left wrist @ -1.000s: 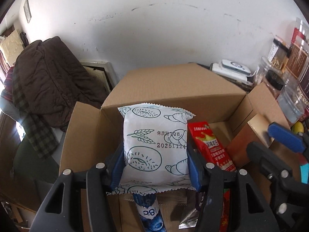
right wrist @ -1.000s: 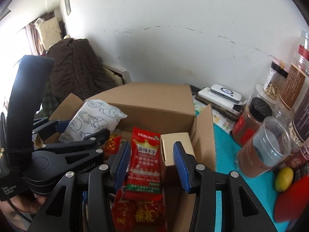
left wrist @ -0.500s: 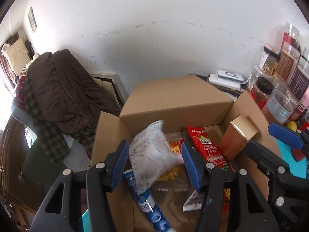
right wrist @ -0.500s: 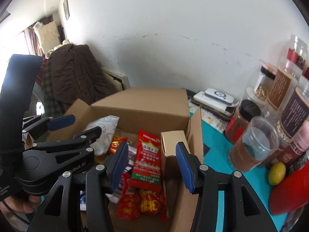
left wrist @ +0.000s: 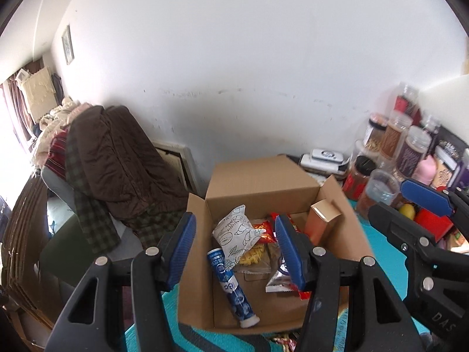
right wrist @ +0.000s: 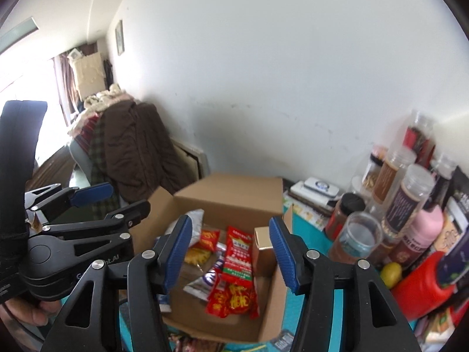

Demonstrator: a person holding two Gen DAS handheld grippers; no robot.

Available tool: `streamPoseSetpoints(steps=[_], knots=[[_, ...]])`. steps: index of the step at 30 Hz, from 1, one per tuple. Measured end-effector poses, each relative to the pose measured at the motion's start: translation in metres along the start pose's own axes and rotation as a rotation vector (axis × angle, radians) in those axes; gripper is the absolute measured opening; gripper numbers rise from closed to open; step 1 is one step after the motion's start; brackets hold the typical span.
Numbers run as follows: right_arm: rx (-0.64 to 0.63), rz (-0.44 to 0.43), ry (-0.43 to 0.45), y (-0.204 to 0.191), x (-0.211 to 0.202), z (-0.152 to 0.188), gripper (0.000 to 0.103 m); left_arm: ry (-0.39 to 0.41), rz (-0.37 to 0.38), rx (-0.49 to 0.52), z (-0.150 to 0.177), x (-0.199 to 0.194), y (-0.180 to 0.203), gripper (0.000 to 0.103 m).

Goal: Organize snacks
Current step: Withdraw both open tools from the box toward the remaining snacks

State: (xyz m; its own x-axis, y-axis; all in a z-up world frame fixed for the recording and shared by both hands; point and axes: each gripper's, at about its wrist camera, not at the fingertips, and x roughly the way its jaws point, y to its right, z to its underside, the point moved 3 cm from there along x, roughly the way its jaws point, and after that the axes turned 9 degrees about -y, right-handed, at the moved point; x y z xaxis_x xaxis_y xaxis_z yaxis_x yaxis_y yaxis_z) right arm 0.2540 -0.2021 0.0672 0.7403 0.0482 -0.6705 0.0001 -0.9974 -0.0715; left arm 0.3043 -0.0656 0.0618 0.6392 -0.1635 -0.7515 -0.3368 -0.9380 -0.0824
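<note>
An open cardboard box [left wrist: 263,176] [right wrist: 231,189] sits on the teal table. A white bread packet with line drawings [left wrist: 236,233] leans inside at the box's left, over a blue tube [left wrist: 231,290]. Red snack packets [right wrist: 237,252], a silver packet [left wrist: 278,283] and a gold carton [left wrist: 321,221] lie in the box too. My left gripper [left wrist: 233,249] is open and empty above the box's near left. My right gripper [right wrist: 230,252] is open and empty above the box; it also shows at the right of the left wrist view [left wrist: 410,205].
Jars and bottles [right wrist: 390,205] crowd the table's right side, with a yellow lemon [right wrist: 391,272] and a red container [right wrist: 422,287]. A white device [left wrist: 325,157] lies behind the box. A chair draped in a brown coat [left wrist: 117,158] stands at left.
My left gripper opened and let go of the white bread packet, which dropped into the box. Both grippers have risen and pulled back from the box.
</note>
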Motion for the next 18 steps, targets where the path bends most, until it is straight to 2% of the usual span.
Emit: streamPoseSetpoints(steps=[6, 14, 18], knots=[[-0.022, 0.002, 0.05, -0.012, -0.039, 0.008, 0.056, 0.063, 0.023, -0.004, 0.015, -0.045, -0.001, 0.056], [-0.032, 0.014, 0.095, -0.022, -0.081, 0.034, 0.066, 0.115, 0.064, 0.006, 0.049, -0.093, 0.003, 0.056], [-0.03, 0.029, 0.099, -0.025, -0.097, 0.051, 0.067, 0.132, 0.067, 0.026, 0.067, -0.109, 0.009, 0.056]])
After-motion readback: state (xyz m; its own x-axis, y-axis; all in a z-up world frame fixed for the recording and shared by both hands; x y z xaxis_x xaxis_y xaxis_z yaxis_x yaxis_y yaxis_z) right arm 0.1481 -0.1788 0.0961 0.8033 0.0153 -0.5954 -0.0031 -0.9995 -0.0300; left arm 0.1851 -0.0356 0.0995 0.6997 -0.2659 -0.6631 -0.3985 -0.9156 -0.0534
